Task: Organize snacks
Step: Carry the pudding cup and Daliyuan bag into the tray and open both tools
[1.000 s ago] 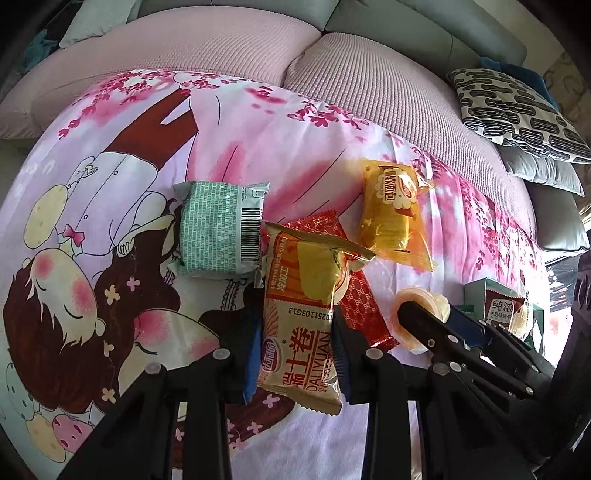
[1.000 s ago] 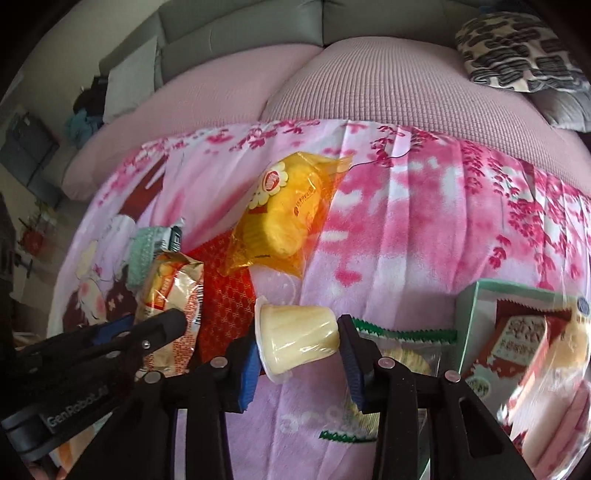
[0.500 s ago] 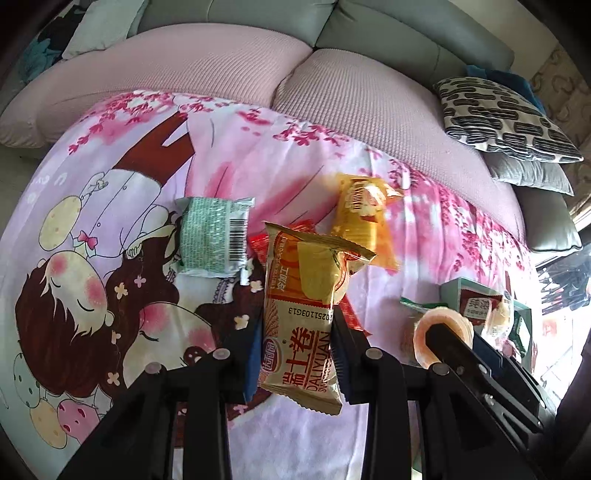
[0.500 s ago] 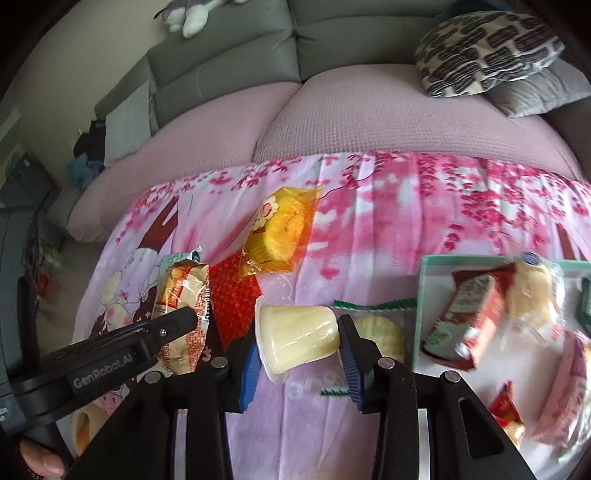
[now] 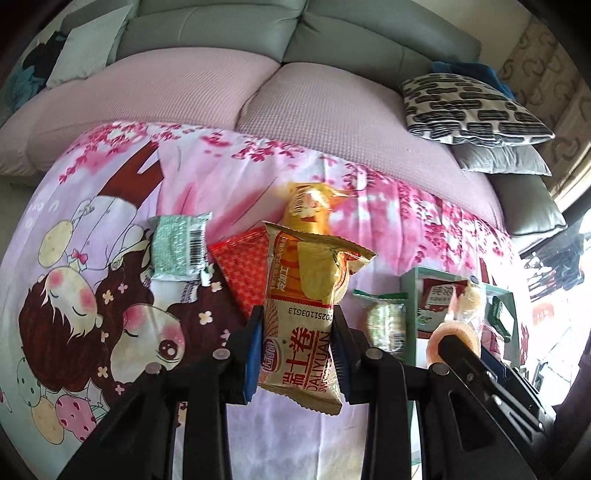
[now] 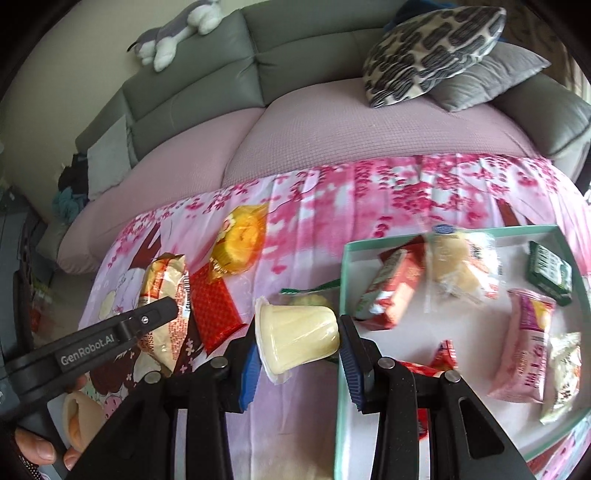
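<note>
My left gripper [image 5: 298, 350] is shut on a tan-and-orange Swiss roll packet [image 5: 308, 317], lifted above the pink cartoon cloth [image 5: 110, 221]. A pale yellow jelly cup [image 6: 295, 336] lies on its side between the blue pads of my right gripper [image 6: 297, 354], which is shut on it just left of the teal-rimmed box [image 6: 345, 280]. The box holds several wrapped snacks. On the cloth lie a green packet [image 5: 179, 245], a red packet [image 5: 242, 264], a yellow cake packet [image 5: 308, 212] and a green-edged round snack [image 5: 382, 321]. In the right wrist view the left gripper [image 6: 162, 314] and its packet [image 6: 166, 295] show at the left.
A pink-covered sofa seat [image 6: 332, 125] runs behind the cloth, with grey backrests. A patterned cushion [image 6: 428, 51] and a grey cushion [image 6: 487, 79] lie at the back right. A plush toy [image 6: 173, 33] rests on the sofa back. A person's hand [image 6: 40, 448] grips the left gripper's handle.
Both grippers have risen with their snacks still held. The right one has carried the jelly cup to the right, up to the box's left rim. More of the sofa shows in both views.
</note>
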